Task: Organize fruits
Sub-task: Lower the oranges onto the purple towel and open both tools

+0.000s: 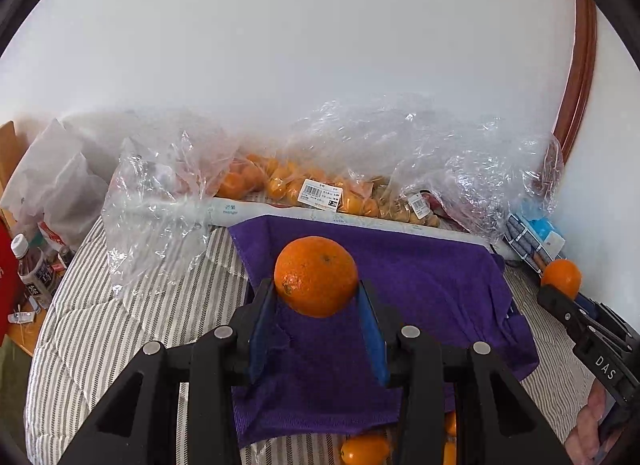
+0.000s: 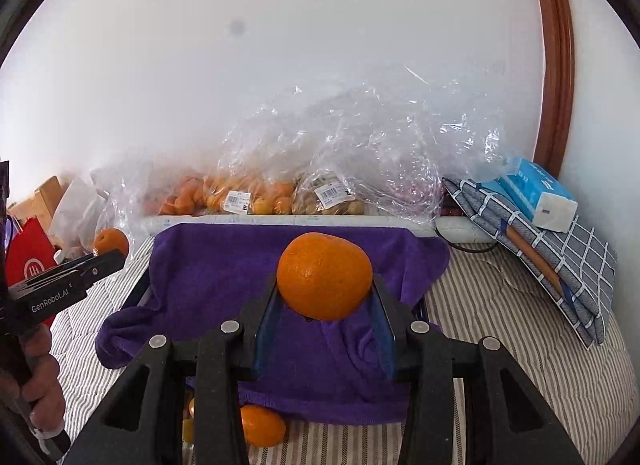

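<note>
My left gripper (image 1: 317, 297) is shut on an orange (image 1: 316, 276) and holds it above a purple towel (image 1: 420, 285). My right gripper (image 2: 323, 297) is shut on another orange (image 2: 324, 275) above the same towel (image 2: 208, 273). Each gripper shows in the other's view: the right one with its orange (image 1: 561, 277) at the right edge, the left one with its orange (image 2: 111, 243) at the left edge. Loose oranges (image 1: 365, 448) lie at the towel's near edge, also in the right wrist view (image 2: 262, 425).
Clear plastic bags of small oranges (image 1: 288, 185) and other fruit (image 2: 328, 201) line the wall behind the towel. A striped bedcover (image 1: 120, 325) lies beneath. Folded checked cloth (image 2: 560, 257) and a tissue pack (image 2: 536, 193) sit right. A bottle (image 1: 32, 269) and red bag (image 2: 28, 261) stand left.
</note>
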Action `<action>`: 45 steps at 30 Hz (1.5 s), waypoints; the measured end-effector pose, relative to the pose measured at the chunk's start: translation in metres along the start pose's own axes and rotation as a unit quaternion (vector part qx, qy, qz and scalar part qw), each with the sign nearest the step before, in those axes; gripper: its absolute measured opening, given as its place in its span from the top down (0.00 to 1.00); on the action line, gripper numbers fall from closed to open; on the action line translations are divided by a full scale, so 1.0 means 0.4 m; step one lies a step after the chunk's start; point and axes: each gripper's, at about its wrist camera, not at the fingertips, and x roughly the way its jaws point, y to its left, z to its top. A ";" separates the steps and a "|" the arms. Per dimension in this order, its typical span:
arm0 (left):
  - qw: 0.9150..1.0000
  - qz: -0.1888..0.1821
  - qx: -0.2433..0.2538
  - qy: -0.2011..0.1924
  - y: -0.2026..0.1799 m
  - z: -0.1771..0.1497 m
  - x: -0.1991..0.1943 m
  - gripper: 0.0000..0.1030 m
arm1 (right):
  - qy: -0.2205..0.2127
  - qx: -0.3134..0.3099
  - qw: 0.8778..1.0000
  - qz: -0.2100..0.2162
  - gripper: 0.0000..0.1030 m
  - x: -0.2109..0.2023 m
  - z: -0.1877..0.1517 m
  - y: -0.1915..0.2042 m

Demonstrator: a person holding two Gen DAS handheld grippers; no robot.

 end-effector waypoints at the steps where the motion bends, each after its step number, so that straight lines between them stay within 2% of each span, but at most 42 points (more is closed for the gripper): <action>1: 1.000 -0.002 -0.004 0.000 0.000 0.003 0.013 0.62 | -0.002 -0.002 1.000 0.001 0.59 0.006 0.008 0.003; 6: 1.000 0.008 -0.011 0.007 0.008 0.003 0.070 0.62 | -0.006 -0.007 1.000 0.006 0.59 0.050 0.025 0.013; 17: 0.999 0.013 0.009 0.039 0.006 -0.036 0.136 0.62 | 0.048 0.009 0.999 0.016 0.59 0.170 -0.036 -0.022; 45: 0.995 0.008 0.019 0.100 -0.013 -0.069 0.212 0.62 | 0.101 0.010 0.995 0.003 0.58 0.235 -0.074 -0.029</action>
